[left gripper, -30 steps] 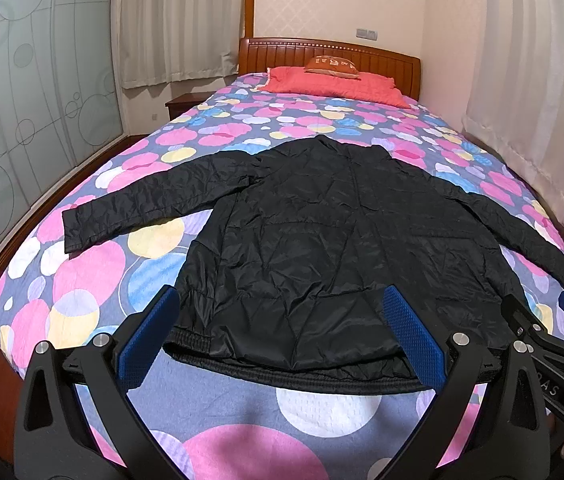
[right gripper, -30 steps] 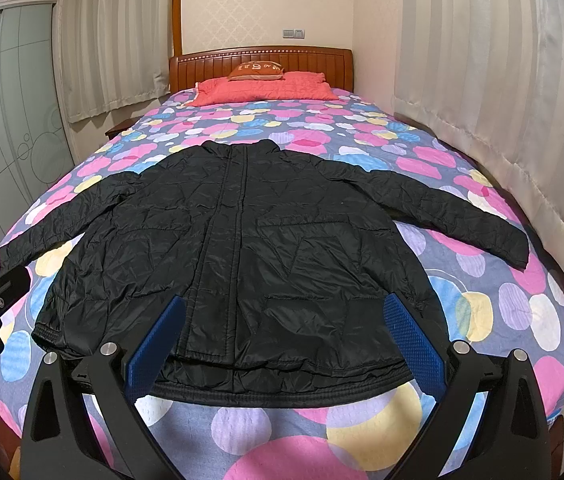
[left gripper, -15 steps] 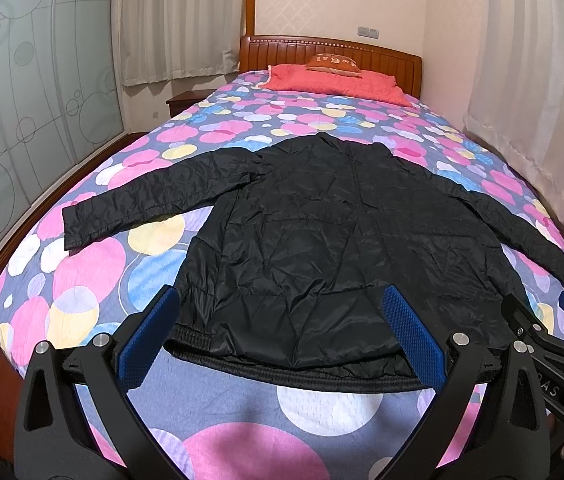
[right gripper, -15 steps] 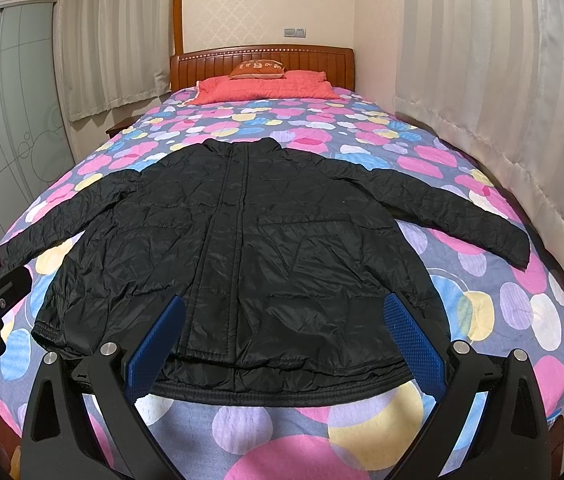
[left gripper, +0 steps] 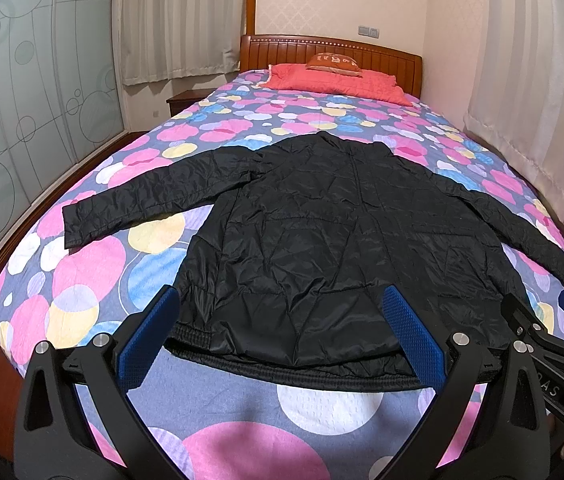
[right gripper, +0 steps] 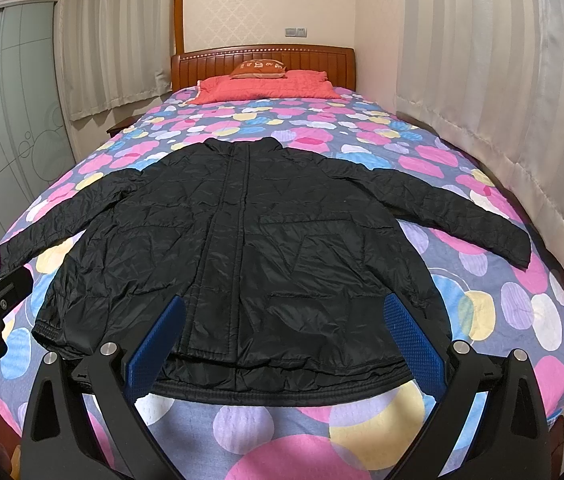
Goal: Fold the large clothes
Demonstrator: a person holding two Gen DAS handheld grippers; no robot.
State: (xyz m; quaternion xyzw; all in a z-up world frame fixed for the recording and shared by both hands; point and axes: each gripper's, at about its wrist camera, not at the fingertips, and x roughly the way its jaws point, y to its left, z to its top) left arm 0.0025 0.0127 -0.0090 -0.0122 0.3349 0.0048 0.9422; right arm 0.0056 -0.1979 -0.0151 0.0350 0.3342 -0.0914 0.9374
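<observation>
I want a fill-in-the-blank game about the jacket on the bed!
1. The jacket is the colour ____.
2. The jacket lies flat with both ____ spread out to the sides.
3. The left tool and right tool are both ____, holding nothing.
4. The pillow by the headboard is ____.

Answers: black; sleeves; open; red

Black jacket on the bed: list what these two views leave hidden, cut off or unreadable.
- Black jacket: its underside lies against the bedspread, unseen in both views.
- Jacket hem: left wrist view, blue fingers of the left gripper cover parts of it; right gripper does likewise in the right wrist view.
- Orange cushion: its lettering is too small to read.
- Hands: below the frame edge.
</observation>
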